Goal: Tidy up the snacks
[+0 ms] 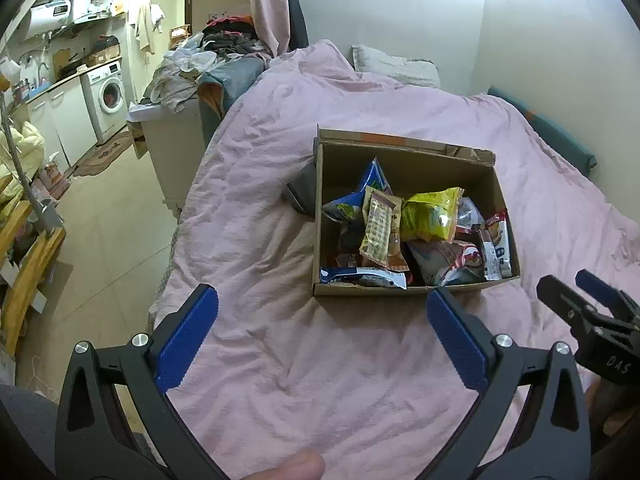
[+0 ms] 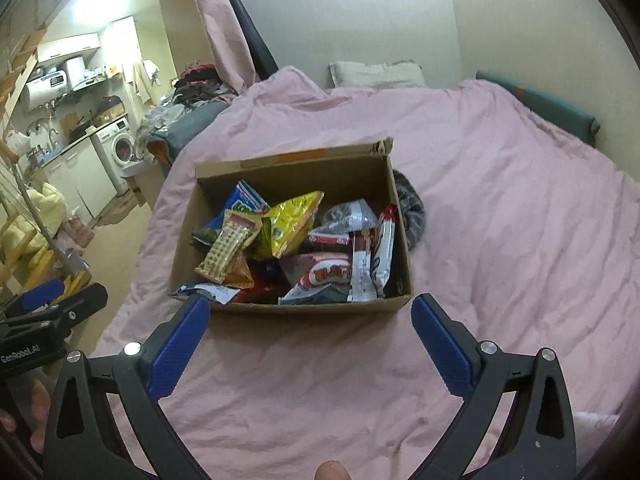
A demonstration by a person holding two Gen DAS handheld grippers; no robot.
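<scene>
- The left hand-held gripper (image 1: 322,312) hovers over the pink bedcover (image 1: 320,360), its blue-padded fingers (image 1: 188,336) spread wide with nothing between them
- The right hand-held gripper (image 2: 310,320) is likewise spread wide and empty, poised just short of the near wall of the cardboard box (image 2: 320,306)
- The box sits open on the bed, near the middle of the cover, with the snack packets heaped inside it
- A yellow bag (image 2: 292,224) lies near the centre of the heap, a tan cracker packet (image 2: 226,250) leans to its left, and a blue bag (image 2: 244,202) stands behind them against the back wall
- A red and white packet (image 2: 328,274) lies at the front right, and a blue and white wrapper (image 1: 364,278) hangs over the near edge
- A grey striped cloth (image 2: 412,212) lies on the cover, touching the box's side
- A pillow (image 2: 376,74) rests at the head of the bed, well apart from the box
- A washing machine (image 1: 108,94) stands in the kitchen corner beyond the bed
</scene>
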